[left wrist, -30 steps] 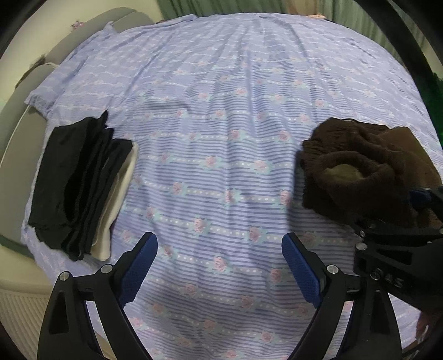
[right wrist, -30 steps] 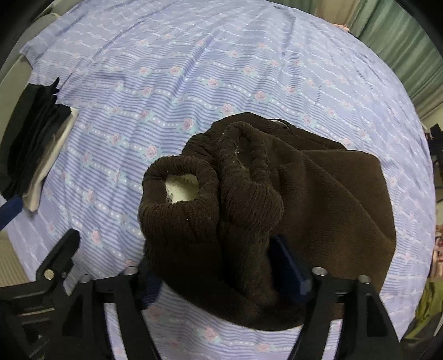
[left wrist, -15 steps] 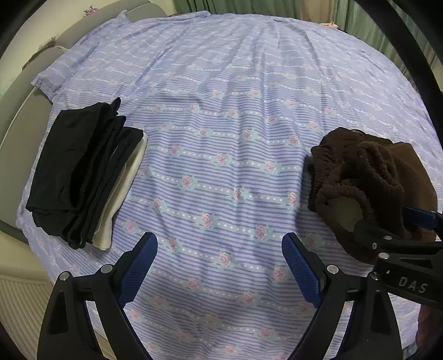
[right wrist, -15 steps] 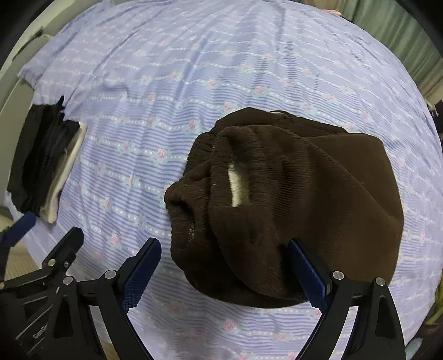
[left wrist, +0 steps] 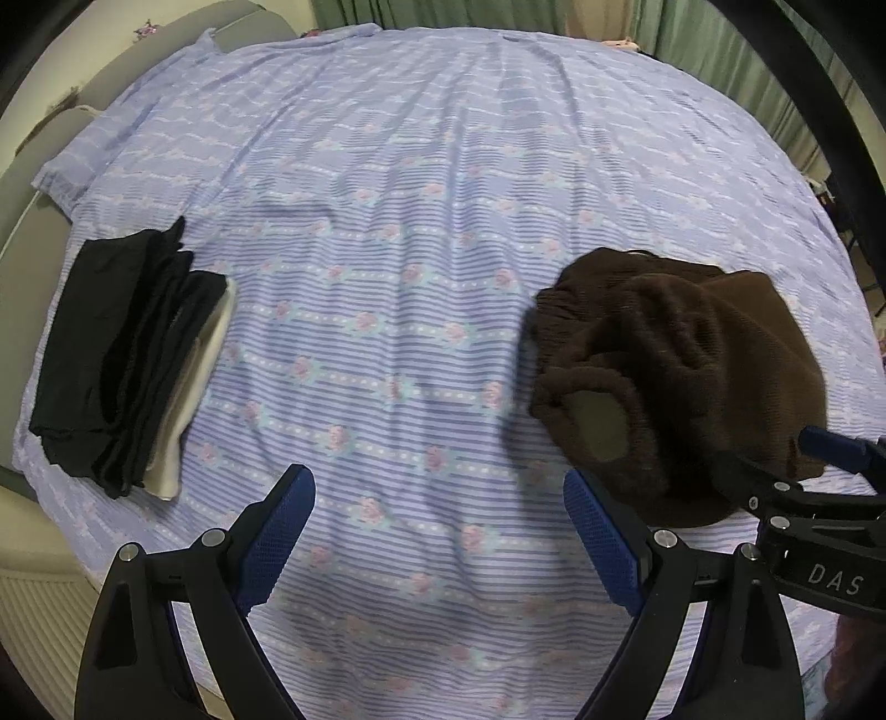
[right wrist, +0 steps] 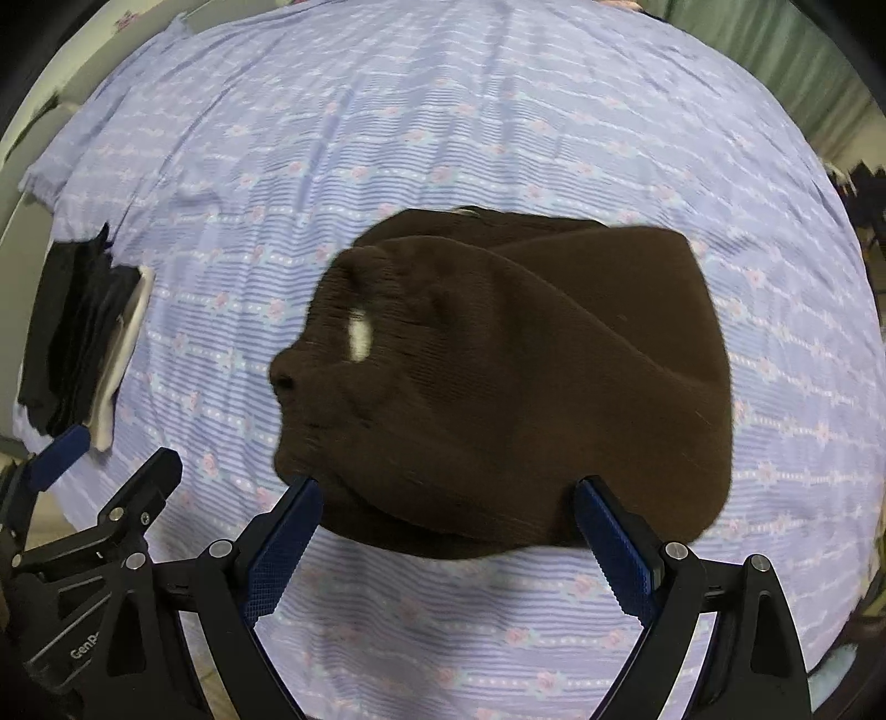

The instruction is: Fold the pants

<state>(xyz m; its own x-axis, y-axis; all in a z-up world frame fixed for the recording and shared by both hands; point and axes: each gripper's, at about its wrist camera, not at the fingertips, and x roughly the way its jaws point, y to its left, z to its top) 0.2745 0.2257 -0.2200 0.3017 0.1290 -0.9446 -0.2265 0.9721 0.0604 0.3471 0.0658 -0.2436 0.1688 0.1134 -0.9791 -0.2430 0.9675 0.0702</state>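
Brown corduroy pants (right wrist: 515, 376) lie in a crumpled heap on the bed, with a pale lining patch showing. They also show in the left wrist view (left wrist: 670, 365), at the right. My right gripper (right wrist: 448, 531) is open and empty, just in front of the heap's near edge, apart from it. My left gripper (left wrist: 437, 526) is open and empty above bare sheet, left of the heap. The right gripper's body shows in the left wrist view (left wrist: 819, 531).
The bed has a lilac striped sheet with roses (left wrist: 415, 194). A stack of folded black and cream garments (left wrist: 122, 354) lies at the left edge, also in the right wrist view (right wrist: 83, 332). Green curtains (left wrist: 443, 16) hang behind.
My right gripper has opened and let go of the brown pants, which dropped into a heap on the sheet. Both grippers have drawn back and up a little.
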